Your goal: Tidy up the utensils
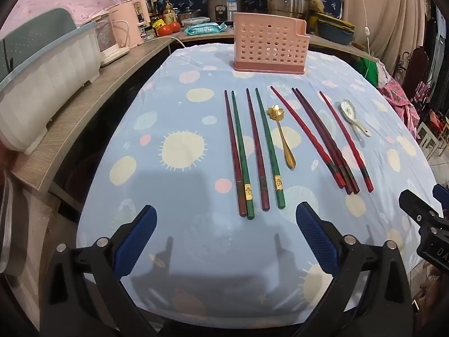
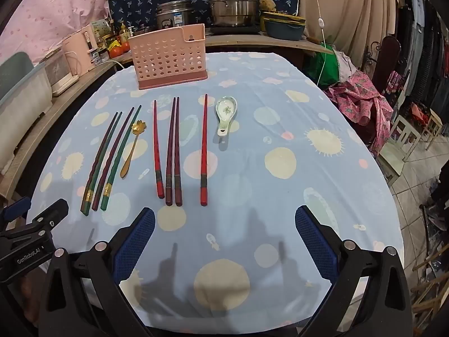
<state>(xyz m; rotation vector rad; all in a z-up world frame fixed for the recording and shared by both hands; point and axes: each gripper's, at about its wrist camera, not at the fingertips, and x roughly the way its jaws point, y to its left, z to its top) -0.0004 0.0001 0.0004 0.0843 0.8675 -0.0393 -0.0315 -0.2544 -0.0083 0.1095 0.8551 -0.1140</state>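
Note:
A pink perforated utensil holder [image 1: 269, 42] [image 2: 169, 56] stands at the far end of the blue dotted tablecloth [image 1: 182, 185]. In front of it lie green and dark red chopsticks [image 1: 242, 154] [image 2: 106, 189], a gold flower-shaped spoon [image 1: 283, 137] [image 2: 132, 148], several red and dark chopsticks [image 1: 306, 134] [image 2: 171, 151] and a white ceramic spoon [image 1: 353, 118] [image 2: 226, 113]. My left gripper [image 1: 226, 207] hovers open just short of the green chopsticks' near ends, holding nothing. My right gripper [image 2: 224, 210] is open too, near the red chopsticks' ends, and empty.
A wooden counter [image 1: 84, 112] runs along the left with a white bin [image 1: 42, 84] and pink appliances [image 1: 126, 28]. Steel pots [image 2: 233, 5] stand behind the holder. Chairs and clothes [image 2: 362, 98] crowd the table's right side.

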